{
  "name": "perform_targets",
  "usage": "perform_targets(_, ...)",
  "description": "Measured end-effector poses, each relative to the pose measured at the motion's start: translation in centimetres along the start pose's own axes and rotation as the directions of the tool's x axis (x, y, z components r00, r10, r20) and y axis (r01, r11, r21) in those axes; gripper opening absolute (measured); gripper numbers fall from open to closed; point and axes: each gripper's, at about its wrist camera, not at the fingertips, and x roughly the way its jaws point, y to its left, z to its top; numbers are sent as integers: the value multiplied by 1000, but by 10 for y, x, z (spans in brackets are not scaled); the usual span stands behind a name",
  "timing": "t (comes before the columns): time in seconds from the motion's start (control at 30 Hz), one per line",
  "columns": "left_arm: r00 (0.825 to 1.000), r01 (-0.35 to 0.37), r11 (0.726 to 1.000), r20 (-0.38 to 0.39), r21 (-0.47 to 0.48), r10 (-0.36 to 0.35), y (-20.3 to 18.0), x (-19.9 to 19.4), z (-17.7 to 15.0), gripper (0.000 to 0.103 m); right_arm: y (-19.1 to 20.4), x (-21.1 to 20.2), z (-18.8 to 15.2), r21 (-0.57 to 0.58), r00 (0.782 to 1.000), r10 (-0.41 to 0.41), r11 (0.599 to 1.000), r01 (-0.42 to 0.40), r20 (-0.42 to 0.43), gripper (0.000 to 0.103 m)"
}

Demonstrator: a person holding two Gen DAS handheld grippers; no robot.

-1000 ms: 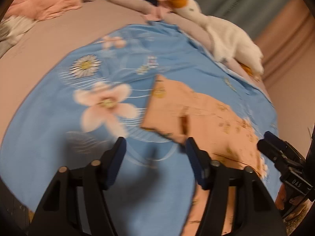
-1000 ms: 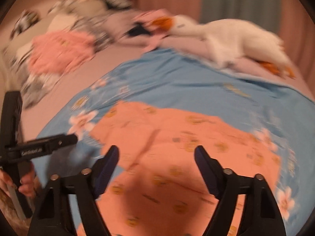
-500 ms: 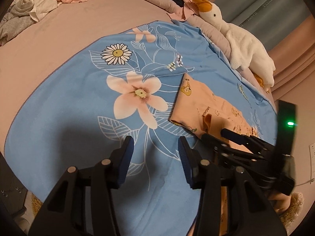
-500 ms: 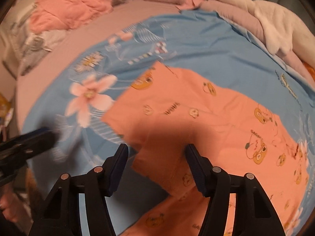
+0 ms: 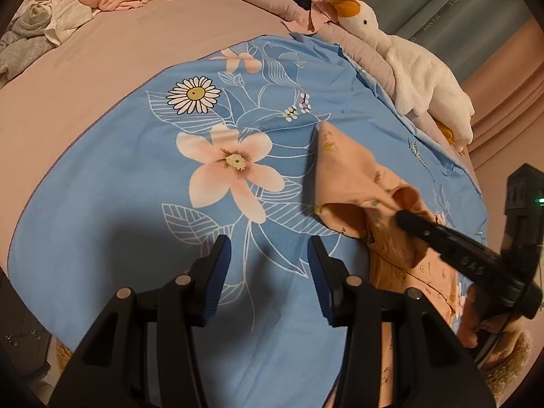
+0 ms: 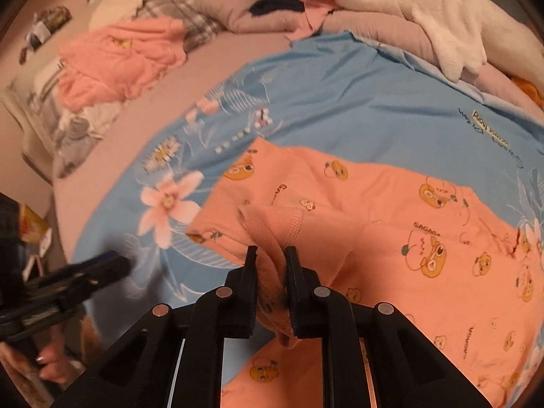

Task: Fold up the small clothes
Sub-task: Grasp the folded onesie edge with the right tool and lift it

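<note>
1. Left wrist view: your left claw (image 5: 268, 272) hangs with its fingers apart over the blue flowered sheet (image 5: 136, 176), nothing between them. The big pink flower (image 5: 234, 170) printed on that sheet is your landmark: the claw sits just below it, as it did a second ago. What changed is to the right of the flower: the orange garment (image 5: 343, 173) lay flat there a moment back, and now its near edge is lifted into a peak, pulled up by your right claw (image 5: 404, 219).

2. Right wrist view: your right claw (image 6: 270, 258) has just been closing, and its fingers are now clamped on a bunched hem of the orange garment (image 6: 391, 210), to the right of the pink flower (image 6: 168, 200). A second ago those fingers stood wide over flat cloth. I'd judge this the start of a fold: you have your grip, the carry-over is not yet done.

3. Materials, same view: the garment is a soft knit printed with small yellow cartoon figures; its hem shows a ribbed band with a visible stitch line, and it gathers thickly between the fingers. The sheet is smooth, thin woven cloth, lying nearly flat on the bed (image 6: 190, 64).

4. Beyond the flower, at the sheet's far edge, a fluffy white plush goose (image 6: 425, 10) lies on its side, well apart from the garment.
</note>
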Motion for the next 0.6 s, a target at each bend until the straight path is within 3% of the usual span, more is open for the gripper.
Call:
perform_targets(0.43,1000,-21,1000,-6,13,21,-3,6,1,45,-26,-42,4,91,989,87,991,-98,119,16)
perform_targets(0.5,1000,-18,1000,-10,6,18,-2,7,1,45,-33,-42,3,105,991,51,992,-65,126,16)
perform_targets(0.6,1000,-18,1000,-15,9,19,-3,7,1,45,-36,-29,-2,70,995,-53,996,47,85,16)
